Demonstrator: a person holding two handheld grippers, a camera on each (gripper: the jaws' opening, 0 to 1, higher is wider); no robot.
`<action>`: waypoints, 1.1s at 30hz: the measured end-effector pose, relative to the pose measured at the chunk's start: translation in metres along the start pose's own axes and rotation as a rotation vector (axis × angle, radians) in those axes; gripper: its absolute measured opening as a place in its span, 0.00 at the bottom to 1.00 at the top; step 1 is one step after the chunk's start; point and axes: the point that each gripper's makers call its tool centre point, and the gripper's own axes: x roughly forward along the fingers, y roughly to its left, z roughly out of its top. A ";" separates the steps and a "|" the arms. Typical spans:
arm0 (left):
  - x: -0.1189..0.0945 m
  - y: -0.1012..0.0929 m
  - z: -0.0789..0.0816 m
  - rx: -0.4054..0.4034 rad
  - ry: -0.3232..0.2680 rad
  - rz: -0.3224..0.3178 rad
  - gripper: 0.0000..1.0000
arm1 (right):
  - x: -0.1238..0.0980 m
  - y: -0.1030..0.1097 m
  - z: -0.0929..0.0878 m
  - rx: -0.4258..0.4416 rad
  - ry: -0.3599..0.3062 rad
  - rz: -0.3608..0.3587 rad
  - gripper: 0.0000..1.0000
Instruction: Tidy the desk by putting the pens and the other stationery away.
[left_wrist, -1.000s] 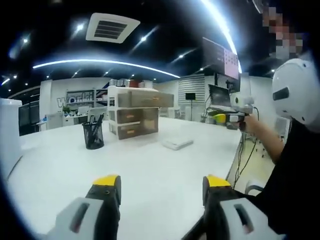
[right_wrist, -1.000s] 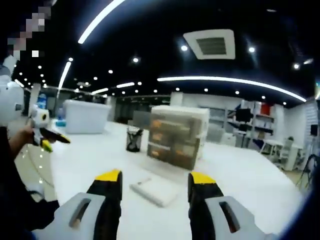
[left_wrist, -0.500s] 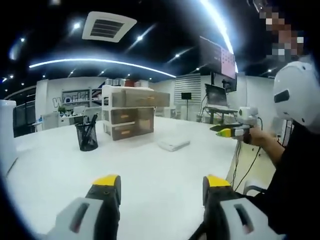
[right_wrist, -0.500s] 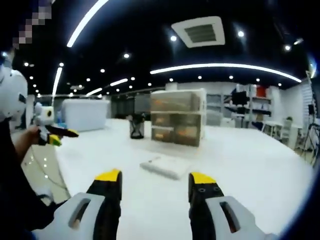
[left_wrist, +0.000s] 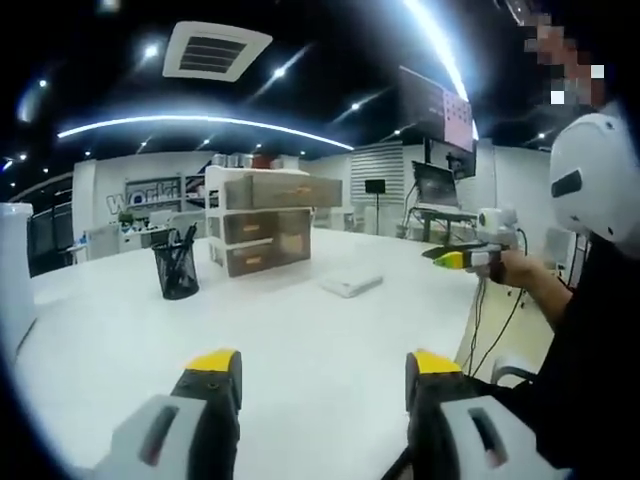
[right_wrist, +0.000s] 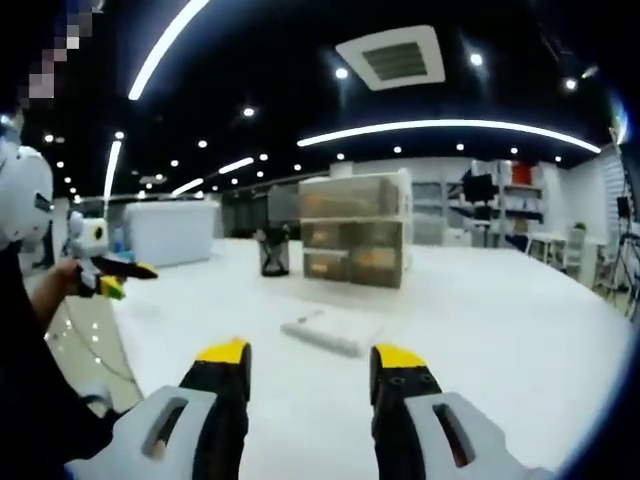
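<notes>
Ahead of my left fingers, which stand apart with nothing between them, the smooth white table spreads wide. Beyond my left fingertip stands a black mesh pen cup, upright, pens poking out its top. Past it sits a boxy drawer unit — translucent brownish drawers in a white frame. A flat white rectangular case lies beyond my right fingertip. My right fingers are apart too and empty — the case lies just past them, long axis crosswise.
</notes>
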 end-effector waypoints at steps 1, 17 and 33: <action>0.000 0.000 0.000 0.002 0.002 0.001 0.66 | 0.000 0.000 0.000 0.007 0.001 0.002 0.43; -0.004 0.003 -0.004 -0.004 -0.001 0.012 0.66 | 0.015 0.005 -0.011 0.027 0.051 0.030 0.37; -0.015 0.010 -0.011 -0.026 -0.008 0.039 0.66 | 0.044 0.004 -0.017 0.019 0.119 0.088 0.34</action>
